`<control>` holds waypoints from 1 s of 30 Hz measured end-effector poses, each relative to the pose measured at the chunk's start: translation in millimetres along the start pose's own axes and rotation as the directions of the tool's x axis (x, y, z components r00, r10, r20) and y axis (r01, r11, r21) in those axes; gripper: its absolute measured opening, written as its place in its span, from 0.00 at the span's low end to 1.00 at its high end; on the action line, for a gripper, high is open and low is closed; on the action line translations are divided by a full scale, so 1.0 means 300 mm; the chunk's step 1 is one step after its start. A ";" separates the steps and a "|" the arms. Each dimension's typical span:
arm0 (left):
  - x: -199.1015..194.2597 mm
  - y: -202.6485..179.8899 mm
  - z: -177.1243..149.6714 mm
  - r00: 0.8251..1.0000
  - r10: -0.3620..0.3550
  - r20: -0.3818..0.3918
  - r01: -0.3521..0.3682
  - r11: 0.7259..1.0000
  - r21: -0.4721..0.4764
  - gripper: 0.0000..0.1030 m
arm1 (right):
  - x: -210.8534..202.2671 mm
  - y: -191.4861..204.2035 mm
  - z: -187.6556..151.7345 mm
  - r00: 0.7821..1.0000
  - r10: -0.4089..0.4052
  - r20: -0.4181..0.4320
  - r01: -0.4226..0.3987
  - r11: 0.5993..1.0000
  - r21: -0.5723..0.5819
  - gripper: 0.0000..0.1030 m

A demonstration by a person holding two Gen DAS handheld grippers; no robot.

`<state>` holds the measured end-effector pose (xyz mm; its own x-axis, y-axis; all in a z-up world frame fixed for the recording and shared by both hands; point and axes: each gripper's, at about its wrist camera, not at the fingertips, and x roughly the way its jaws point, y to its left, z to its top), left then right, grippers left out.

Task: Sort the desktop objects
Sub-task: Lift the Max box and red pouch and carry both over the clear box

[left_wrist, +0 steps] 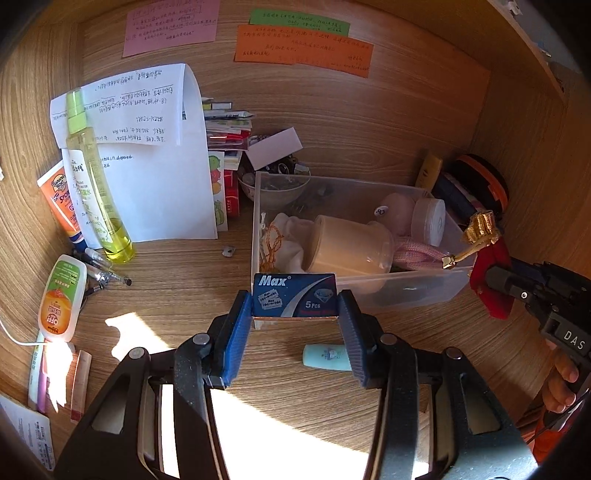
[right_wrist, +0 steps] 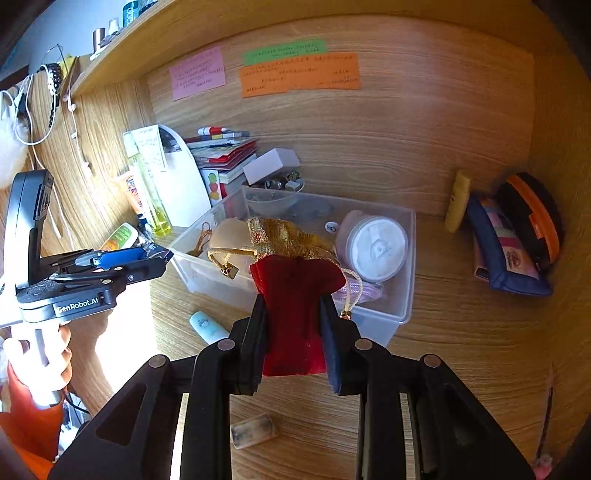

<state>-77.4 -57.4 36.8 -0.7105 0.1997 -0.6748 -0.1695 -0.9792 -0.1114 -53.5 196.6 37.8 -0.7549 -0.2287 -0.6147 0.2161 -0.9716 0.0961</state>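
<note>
1. The left gripper [left_wrist: 294, 314] squeezes a blue blade box [left_wrist: 294, 295] just in front of the clear bin [left_wrist: 406, 291].
2. The right gripper [right_wrist: 293, 332] pinches a red pouch [right_wrist: 295, 306] tight.
3. Its gold cord [right_wrist: 225, 258] dangles and could catch on the bin's edge.

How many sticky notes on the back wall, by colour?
Pink note: 1
Green note: 1
Orange note: 1, though it may be two strips overlapped
Total: 3
</note>
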 end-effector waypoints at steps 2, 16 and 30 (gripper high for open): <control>0.015 0.000 0.011 1.000 0.000 0.000 0.000 1.000 -0.001 0.45 | 0.007 -0.019 0.012 1.000 -0.011 0.003 0.011 1.000 0.012 0.23; 0.105 0.014 0.072 1.000 0.000 -0.005 0.000 1.000 -0.004 0.45 | 0.107 -0.109 0.075 0.999 -0.046 -0.018 0.047 0.998 0.047 0.23; 0.175 -0.009 0.086 1.000 -0.008 -0.022 0.009 0.999 0.035 0.46 | 0.185 -0.135 0.092 0.998 -0.048 -0.047 0.050 0.998 0.043 0.24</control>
<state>-132.0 -43.2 20.4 -0.6935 0.2068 -0.6901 -0.1996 -0.9756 -0.0917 -121.4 221.6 21.3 -0.7345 -0.1789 -0.6546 0.1512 -0.9835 0.0991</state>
